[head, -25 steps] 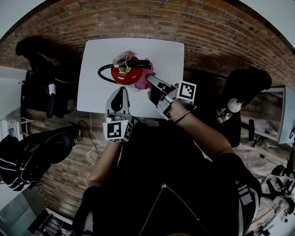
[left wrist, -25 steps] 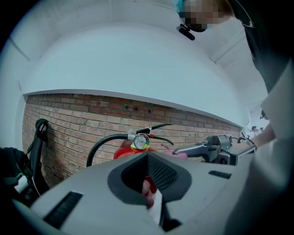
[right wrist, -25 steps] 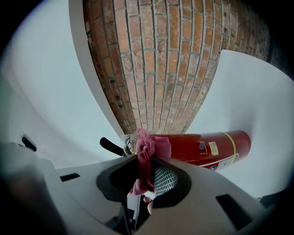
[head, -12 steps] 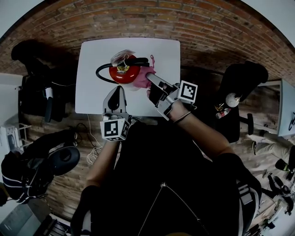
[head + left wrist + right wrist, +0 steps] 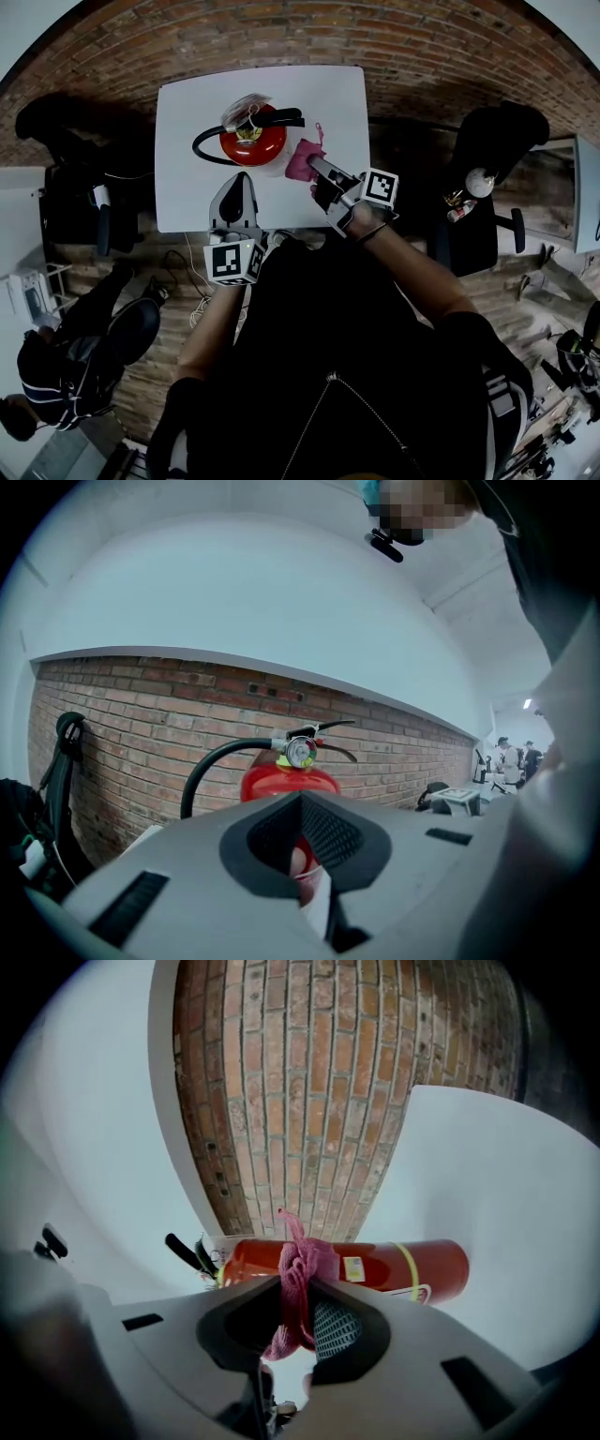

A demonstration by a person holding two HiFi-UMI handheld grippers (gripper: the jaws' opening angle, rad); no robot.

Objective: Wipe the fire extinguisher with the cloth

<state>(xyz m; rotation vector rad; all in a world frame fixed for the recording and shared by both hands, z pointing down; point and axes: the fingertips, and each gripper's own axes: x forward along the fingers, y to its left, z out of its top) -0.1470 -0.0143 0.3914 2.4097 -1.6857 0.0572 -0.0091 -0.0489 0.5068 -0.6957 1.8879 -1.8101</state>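
A red fire extinguisher (image 5: 251,141) stands upright on the white table (image 5: 192,197), with its black hose (image 5: 202,150) curling to the left. Its gauge and lever (image 5: 302,750) rise straight ahead in the left gripper view, and its red body (image 5: 412,1265) fills the right gripper view. My right gripper (image 5: 320,170) is shut on a pink cloth (image 5: 305,159), which hangs bunched at the extinguisher's right side (image 5: 298,1283); I cannot tell whether they touch. My left gripper (image 5: 241,186) is shut and holds nothing, a short way in front of the extinguisher.
The table stands against a brick wall (image 5: 141,724). A black chair (image 5: 497,141) is to the right and dark bags and gear (image 5: 70,178) to the left. A person (image 5: 56,375) stands at lower left on the brick-patterned floor.
My right gripper has drawn the pink cloth back from the extinguisher's side toward me and to the right. The left gripper has kept its place in front of the extinguisher.
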